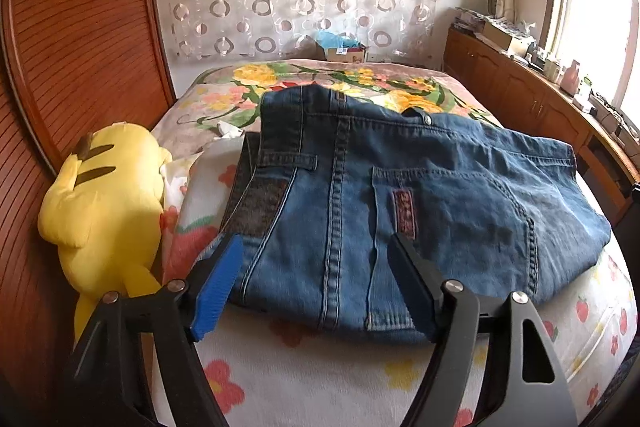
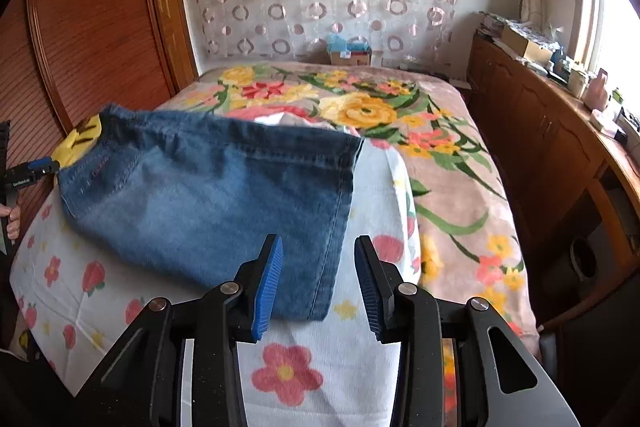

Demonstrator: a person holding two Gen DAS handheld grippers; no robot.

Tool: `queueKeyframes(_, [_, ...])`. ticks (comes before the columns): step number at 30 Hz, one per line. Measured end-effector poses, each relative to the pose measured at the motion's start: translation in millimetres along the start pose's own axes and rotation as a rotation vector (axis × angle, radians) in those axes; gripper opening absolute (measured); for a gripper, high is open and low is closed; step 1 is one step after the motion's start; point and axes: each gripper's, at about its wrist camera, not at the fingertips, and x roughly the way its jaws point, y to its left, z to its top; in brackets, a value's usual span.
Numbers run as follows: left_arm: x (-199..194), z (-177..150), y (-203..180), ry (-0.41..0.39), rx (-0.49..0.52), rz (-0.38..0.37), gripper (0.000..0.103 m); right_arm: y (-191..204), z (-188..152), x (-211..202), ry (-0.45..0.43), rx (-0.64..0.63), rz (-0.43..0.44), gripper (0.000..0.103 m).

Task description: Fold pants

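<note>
Blue denim pants (image 1: 400,195) lie folded on the bed, waistband end with a back pocket and red label toward the left wrist view. My left gripper (image 1: 316,251) is open, its fingers spread over the near edge of the denim, holding nothing. In the right wrist view the leg end of the pants (image 2: 216,195) lies flat with its hem to the right. My right gripper (image 2: 318,255) is open just above the near hem corner, empty. The left gripper (image 2: 36,169) also shows at the far left edge of that view.
A yellow plush toy (image 1: 104,199) lies left of the pants against the wooden wardrobe (image 1: 80,47). The pants rest on a white flowered sheet (image 2: 288,367) over a floral blanket (image 2: 440,155). A wooden cabinet (image 2: 552,155) with clutter runs along the right under the window.
</note>
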Motion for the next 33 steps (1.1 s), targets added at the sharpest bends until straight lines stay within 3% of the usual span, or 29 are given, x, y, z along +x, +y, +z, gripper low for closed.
queueKeyframes(5, [15.1,21.2,1.8,0.000,0.020,0.001,0.071,-0.6,4.8,16.1,-0.026,0.010,0.012,0.042])
queueKeyframes(15, [56.1,62.4,18.0,0.021,0.041,0.020,0.068,-10.3,30.2,95.5,0.005,0.054,0.051,0.052])
queueKeyframes(27, [114.7,96.9,36.8,0.070,0.009,-0.041,0.066,-24.7,46.4,152.0,0.071,0.096,0.045,0.053])
queueKeyframes(29, [125.3,98.2,39.9,0.085,-0.009,-0.066,0.061,-26.5,45.0,156.1,0.080,0.104,0.047,0.053])
queueKeyframes(31, [131.3,98.2,41.3,0.096,-0.024,-0.096,0.043,-28.0,44.9,157.5,0.090,0.110,0.054,0.053])
queueKeyframes(33, [133.8,98.2,40.5,0.097,-0.033,-0.098,0.035,-29.7,45.8,159.0,0.099,0.117,0.065,0.053])
